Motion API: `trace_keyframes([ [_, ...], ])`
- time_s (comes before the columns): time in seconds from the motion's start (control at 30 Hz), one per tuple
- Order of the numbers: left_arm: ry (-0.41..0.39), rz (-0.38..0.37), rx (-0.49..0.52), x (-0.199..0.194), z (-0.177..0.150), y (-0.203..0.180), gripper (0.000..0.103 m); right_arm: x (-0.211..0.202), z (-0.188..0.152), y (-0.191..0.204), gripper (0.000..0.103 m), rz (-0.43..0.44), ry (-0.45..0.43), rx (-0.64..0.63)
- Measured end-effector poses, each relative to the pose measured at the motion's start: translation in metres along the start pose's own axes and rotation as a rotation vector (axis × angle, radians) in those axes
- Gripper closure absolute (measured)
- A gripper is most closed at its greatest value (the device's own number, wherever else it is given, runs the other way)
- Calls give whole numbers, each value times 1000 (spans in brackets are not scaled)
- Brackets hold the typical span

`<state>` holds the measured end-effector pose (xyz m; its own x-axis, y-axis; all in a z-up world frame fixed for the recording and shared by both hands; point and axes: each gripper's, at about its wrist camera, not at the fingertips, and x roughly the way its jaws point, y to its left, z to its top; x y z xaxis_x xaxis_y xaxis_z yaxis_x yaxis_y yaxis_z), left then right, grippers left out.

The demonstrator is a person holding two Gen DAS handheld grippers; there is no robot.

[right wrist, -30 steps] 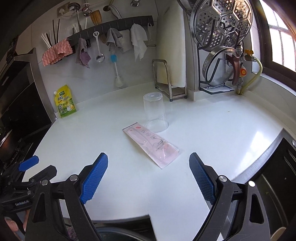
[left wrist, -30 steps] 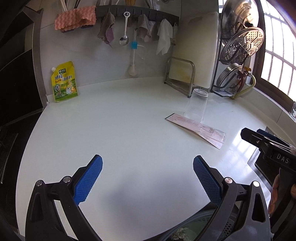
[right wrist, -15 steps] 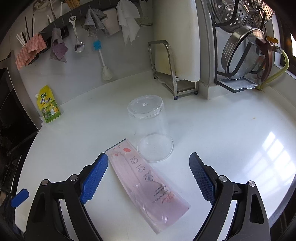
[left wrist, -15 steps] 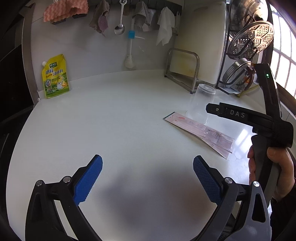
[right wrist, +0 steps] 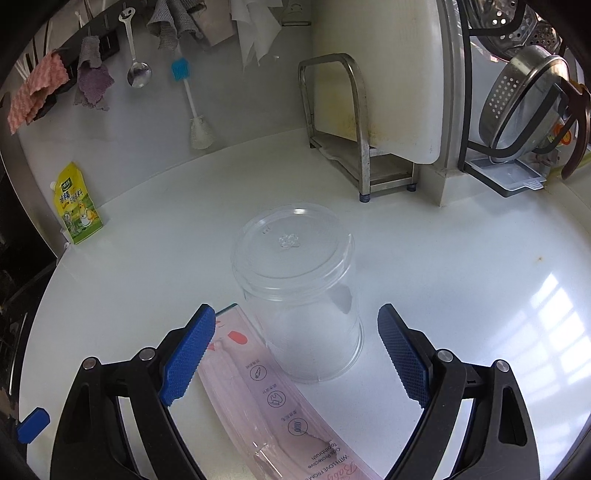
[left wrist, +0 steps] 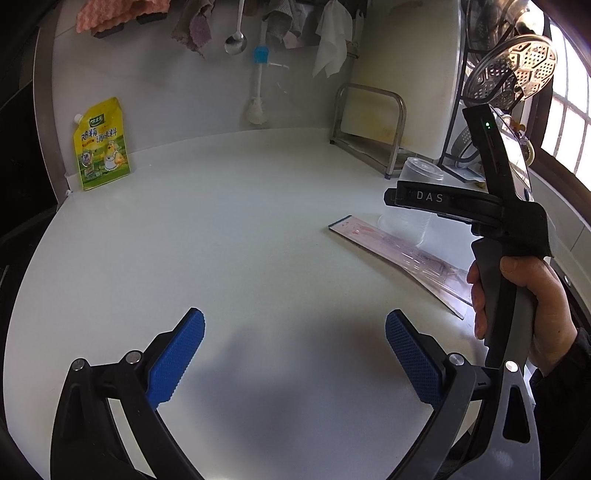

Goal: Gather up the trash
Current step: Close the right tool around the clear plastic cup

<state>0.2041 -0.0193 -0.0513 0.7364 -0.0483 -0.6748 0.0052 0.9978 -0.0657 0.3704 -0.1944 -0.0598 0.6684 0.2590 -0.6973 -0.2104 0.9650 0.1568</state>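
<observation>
Far L, against backsplash: yellow seasoning pouch (left wrist: 101,144), upright, leaning on wall, well apart from everything else. White counter (left wrist: 229,236) otherwise bare on that side.

L gripper (left wrist: 294,356): jaws spread wide, nothing between blue pads (left wrist: 176,360), hovering over bare counter near the front edge. Not touching any item.

Above, on wall rail, L to R: pink cloth (right wrist: 35,90), purple rag (right wrist: 92,83), metal spoon (right wrist: 137,72), blue-headed brush (right wrist: 192,107), white cloth (right wrist: 256,33).

Centre-R: pink toothbrush wrapper (right wrist: 280,398), flat on counter, long, lying diagonal; printed icons + text visible in R wrist view. Clear plastic cup (right wrist: 299,291) stands upside down just beside wrapper's far end, rim on counter; cup edge touching or just overlapping wrapper, cannot tell which.

R gripper (right wrist: 296,354): jaws released, wide apart, bracketing the cup's lower part. L pad over the wrapper, R pad (right wrist: 402,356) over bare counter. No contact w/ cup seen.

L wrist view shows R tool from the side, person's hand (left wrist: 532,299) wrapped round its grip, dark sleeve below.

Far R: steel rack (right wrist: 354,147) holding white cutting board (right wrist: 384,74); beyond it, metal colander (right wrist: 524,96) in a black wire stand.
</observation>
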Motion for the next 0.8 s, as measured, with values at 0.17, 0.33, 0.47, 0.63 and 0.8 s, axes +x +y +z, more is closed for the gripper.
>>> trace_keyframes([
  [0.17,-2,2,14,1,3,-4,6,2,2,3,18,-15,-18,-18],
  [0.33,-2,-3,10,3,5,-7,6,-1,1,1,42,-6,-25,-17],
  [0.47,6,-8,7,7,7,-14,6,-4,-1,-6,49,7,-37,6],
  [0.63,10,-9,-5,13,11,-28,6,-18,-7,-23,50,-6,-65,35],
  [0.8,12,-14,-12,22,18,-52,6,-39,-15,-51,50,-76,-99,63],
])
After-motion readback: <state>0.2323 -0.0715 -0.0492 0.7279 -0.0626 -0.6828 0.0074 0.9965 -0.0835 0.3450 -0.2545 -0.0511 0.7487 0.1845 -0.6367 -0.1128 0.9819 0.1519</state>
